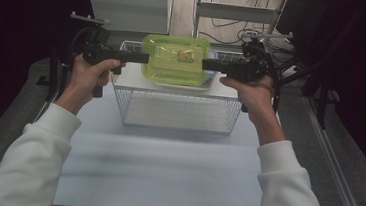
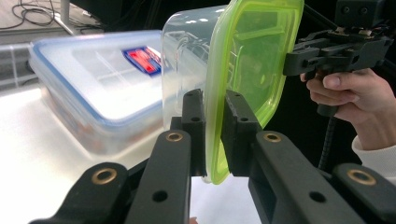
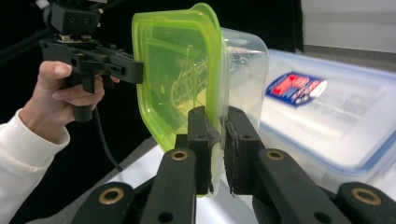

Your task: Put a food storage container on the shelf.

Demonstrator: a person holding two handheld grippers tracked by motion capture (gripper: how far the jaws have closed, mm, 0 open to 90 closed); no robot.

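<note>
1. Level carrying matters most: the clear plastic box with the translucent lime-green lid (image 1: 176,60) hangs in the air above the white wire basket (image 1: 178,110), so both hands should rise and travel at the same pace to keep it from tilting.
2. Grip is shared. The left gripper (image 2: 212,133) is clenched on the lid's rim at one end, and the right gripper (image 3: 215,149) is clenched on the rim at the opposite end; even pressure should stop the lid peeling off.
3. Behind the basket lies a larger blue-rimmed clear plastic container (image 2: 93,88) with a red label.
4. Under the basket stretches a pale table (image 1: 165,171); dark curtains and cables surround it.
</note>
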